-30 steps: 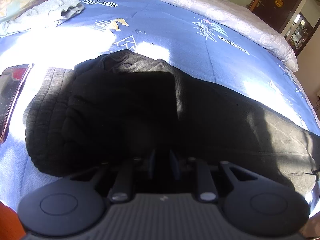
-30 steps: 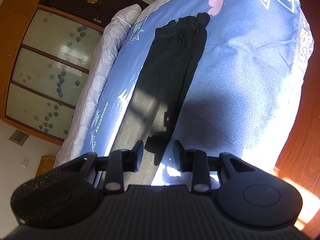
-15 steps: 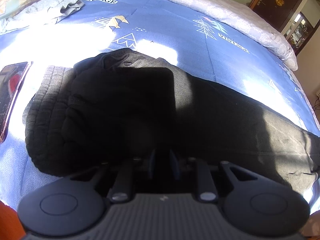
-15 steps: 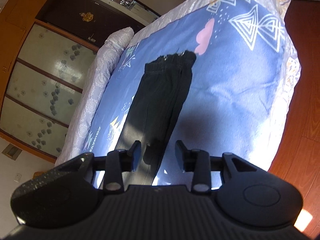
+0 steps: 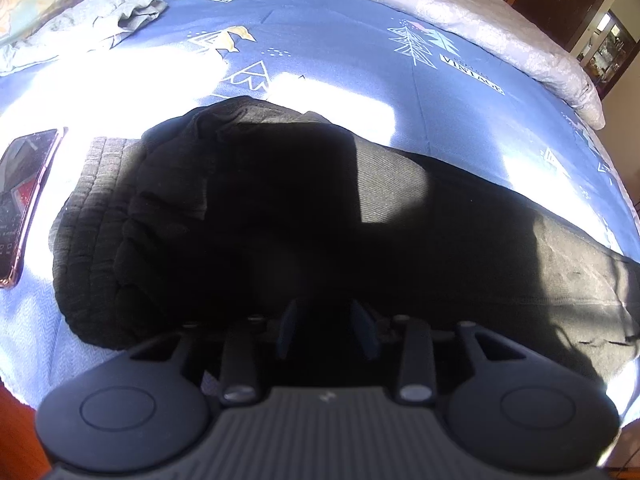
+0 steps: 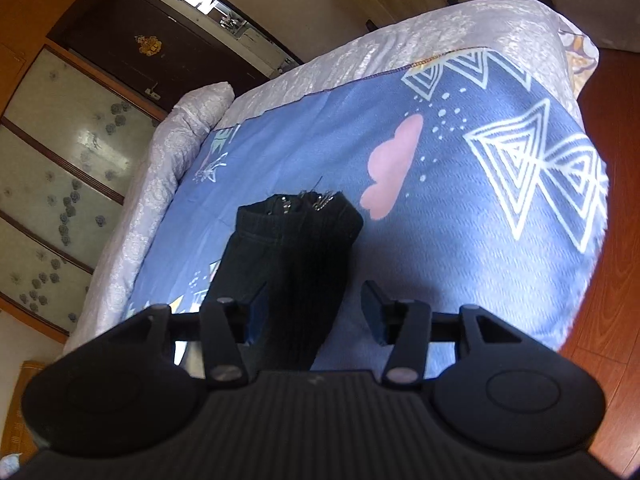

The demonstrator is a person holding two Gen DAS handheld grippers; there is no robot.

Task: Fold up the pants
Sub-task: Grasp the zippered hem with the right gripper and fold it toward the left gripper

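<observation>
A sunlit bedroom with a dark wooden door and frosted wardrobe panels holds a bed (image 5: pixel 320 36) under a blue printed sheet, a pale quilt bunched along its far side, a phone (image 5: pixel 24 200) and a crumpled grey garment (image 5: pixel 100 20) near the head. The black pants (image 5: pixel 280 208) lie lengthwise along the bed, legs laid together, waistband end under the left tool (image 5: pixel 326 328), whose fingers stand narrowly apart over dark cloth; whether they pinch any I cannot tell. The cuffs (image 6: pixel 304 208) lie ahead of the right tool (image 6: pixel 314 314), spread wide above the legs and holding nothing, so it looks the nearer one for bringing cuffs toward waistband.
</observation>
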